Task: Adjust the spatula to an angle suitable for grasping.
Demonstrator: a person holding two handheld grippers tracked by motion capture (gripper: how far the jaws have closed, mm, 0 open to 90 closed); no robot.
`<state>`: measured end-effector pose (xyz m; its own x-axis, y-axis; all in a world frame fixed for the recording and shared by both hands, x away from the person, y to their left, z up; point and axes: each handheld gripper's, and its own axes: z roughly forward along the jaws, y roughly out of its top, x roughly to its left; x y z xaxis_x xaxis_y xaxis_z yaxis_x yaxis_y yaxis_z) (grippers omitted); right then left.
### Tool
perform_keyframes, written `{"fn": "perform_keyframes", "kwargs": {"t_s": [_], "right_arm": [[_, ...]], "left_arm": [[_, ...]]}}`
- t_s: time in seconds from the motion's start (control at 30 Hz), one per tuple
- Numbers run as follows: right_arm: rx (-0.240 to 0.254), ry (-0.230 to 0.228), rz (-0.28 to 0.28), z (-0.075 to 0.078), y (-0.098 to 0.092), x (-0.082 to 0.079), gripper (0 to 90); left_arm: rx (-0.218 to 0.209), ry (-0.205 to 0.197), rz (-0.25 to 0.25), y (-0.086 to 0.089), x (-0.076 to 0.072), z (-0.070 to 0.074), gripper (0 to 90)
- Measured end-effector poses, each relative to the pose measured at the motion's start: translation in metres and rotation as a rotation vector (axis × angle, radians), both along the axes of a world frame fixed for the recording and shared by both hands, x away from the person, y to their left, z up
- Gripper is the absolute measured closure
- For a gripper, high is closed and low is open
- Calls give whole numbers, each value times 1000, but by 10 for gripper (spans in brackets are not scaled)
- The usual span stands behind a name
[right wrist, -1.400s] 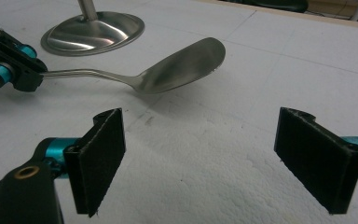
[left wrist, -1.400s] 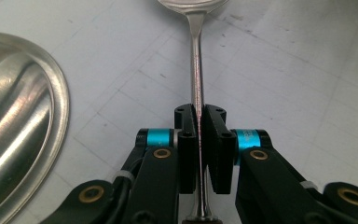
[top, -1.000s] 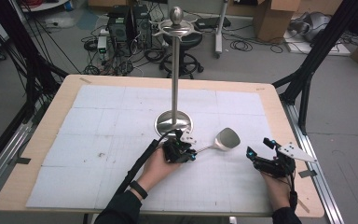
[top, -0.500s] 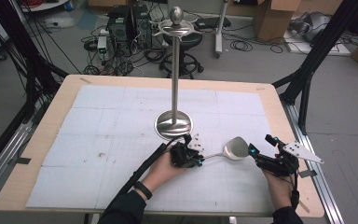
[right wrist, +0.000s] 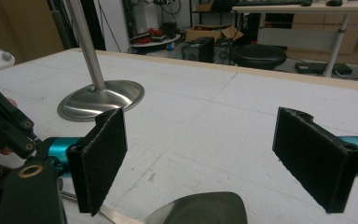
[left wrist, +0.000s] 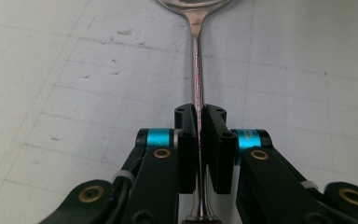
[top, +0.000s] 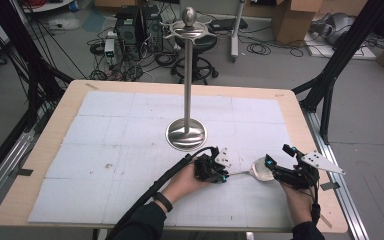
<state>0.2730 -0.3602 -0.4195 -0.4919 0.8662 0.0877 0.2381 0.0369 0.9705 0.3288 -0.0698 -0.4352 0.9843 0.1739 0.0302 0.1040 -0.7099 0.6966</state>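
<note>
We are looking down on a wooden surface (top: 300, 107) covered with white gridded sheets, where a tall metal stand (top: 186, 131) is rising from a round polished base near the middle. In front of that base, our left claw (top: 222, 175) is clamping the thin handle of a metal spoon (top: 261, 169); in the left gripper view the two black jaws are pressing together on the handle (left wrist: 197, 79), which is running straight ahead between them toward the bowl at the top edge. The spoon is lying low over the sheets, its bowl pointing toward our right claw (top: 278, 161), which is sitting just beside it near the right edge of the surface. In the right gripper view the right claw's pads (right wrist: 101, 158) are standing wide apart (nothing is between them), with the spoon bowl (right wrist: 200, 210) showing below the gap and the stand's base (right wrist: 101, 99) beyond on the left. Whether the bowl is touching the sheets we cannot tell.
</note>
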Motion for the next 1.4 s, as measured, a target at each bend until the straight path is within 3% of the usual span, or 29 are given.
{"fn": "perform_keyframes", "kwargs": {"t_s": [0.07,0.17,0.2,0.33,0.43,0.6,0.77,0.9,1.07,1.13,1.27,1.4], "right_arm": [[1,0,2,0,0,0,171],[-3,7,4,0,1,0,171],[-3,7,4,0,1,0,171],[-12,13,12,-1,2,1,171],[-17,15,14,-1,3,2,171],[-19,22,19,-1,4,3,171],[-24,28,30,-1,6,4,171],[-34,38,46,-2,9,5,170],[-37,42,61,-2,11,6,170],[-40,43,65,-2,11,6,170],[-42,51,81,-2,12,6,170],[-42,54,90,-3,13,7,168]], "left_arm": [[-18,18,-2,2,0,1,826],[-51,42,-8,6,1,5,654],[-66,48,-10,7,1,7,654],[-87,34,2,19,1,15,510],[-116,21,38,35,1,20,458],[-165,-2,96,73,1,33,431],[-244,21,169,119,1,42,376],[-290,-2,215,156,-1,51,315],[-363,-58,292,199,-9,61,268],[-410,-91,320,216,-13,62,267],[-469,-121,383,249,-17,57,251],[-466,-114,426,272,-20,47,223]]}}
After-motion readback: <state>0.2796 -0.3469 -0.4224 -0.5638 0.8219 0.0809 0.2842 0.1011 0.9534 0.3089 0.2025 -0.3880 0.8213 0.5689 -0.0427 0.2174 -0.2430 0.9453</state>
